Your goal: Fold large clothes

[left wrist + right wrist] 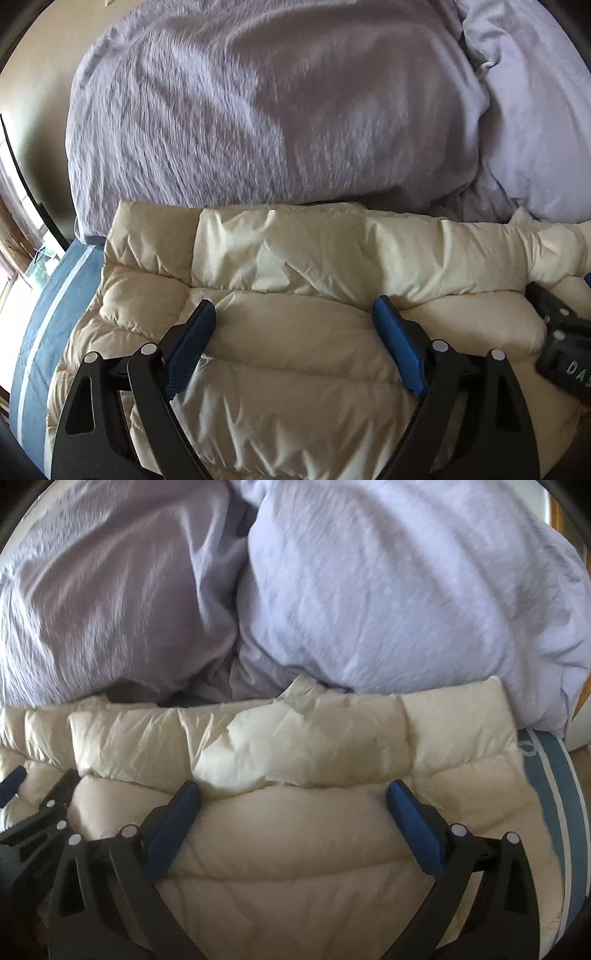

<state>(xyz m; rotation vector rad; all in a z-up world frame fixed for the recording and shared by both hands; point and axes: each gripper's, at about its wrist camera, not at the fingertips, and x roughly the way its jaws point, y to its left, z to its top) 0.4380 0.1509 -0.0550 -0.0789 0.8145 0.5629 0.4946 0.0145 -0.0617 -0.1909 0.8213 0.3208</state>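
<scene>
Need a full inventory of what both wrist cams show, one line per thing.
puffer jacket: 1, cream, quilted, lying on the bed under both grippers, a folded band across its far edge
duvet: 1, pale lilac, bunched up beyond the jacket
pillow: 1, paler lilac, right of the duvet, behind the jacket's right end
bed sheet: 1, blue with white stripes, showing at the jacket's left and right edges
floor or wall: beige, at the left rim; too blurred to tell which
left gripper: 1, black with blue pads, jaws open above the jacket, nothing held
right gripper: 1, black with blue pads, jaws open above the jacket, nothing held
</scene>
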